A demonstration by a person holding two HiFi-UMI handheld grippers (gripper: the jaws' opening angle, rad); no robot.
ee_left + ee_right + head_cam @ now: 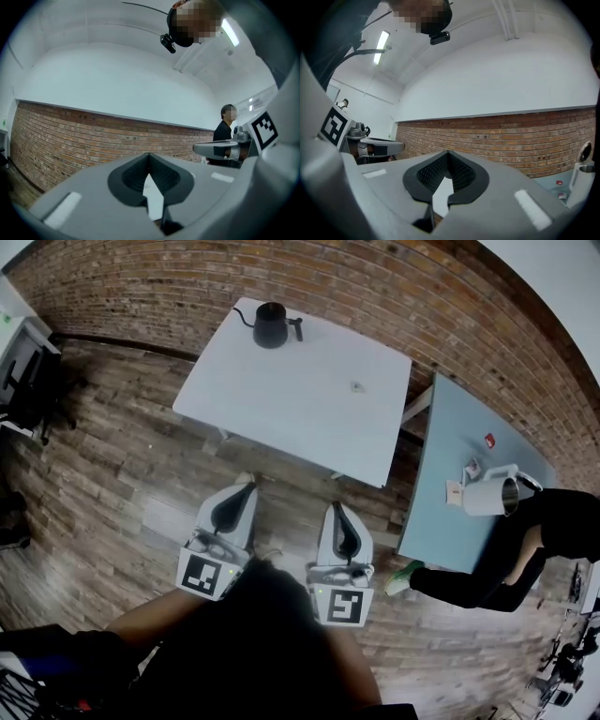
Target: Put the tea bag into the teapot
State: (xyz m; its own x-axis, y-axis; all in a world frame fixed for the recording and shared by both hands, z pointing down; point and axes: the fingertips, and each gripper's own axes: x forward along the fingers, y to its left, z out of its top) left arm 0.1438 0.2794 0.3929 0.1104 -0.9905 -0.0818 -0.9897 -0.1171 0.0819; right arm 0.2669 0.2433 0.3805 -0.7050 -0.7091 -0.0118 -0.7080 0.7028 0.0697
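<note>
A black gooseneck teapot [270, 327] stands at the far left of the white table [281, 399]. The small tea bag [357, 386] lies flat toward the table's right side. Both grippers hang over the wooden floor, short of the table's near edge and well away from both objects. The left gripper [247, 485] is shut with nothing in it, its pads meeting at the tip [149, 158]. To its right, the right gripper [337, 507] is also shut and empty [447, 157]. Both gripper views point up at the brick wall and ceiling.
A blue-grey second table [450, 474] stands at the right with a white jug [490, 493] and small items. A person in black [525, 549] leans beside it. Dark equipment [28, 371] sits at the far left by the wall.
</note>
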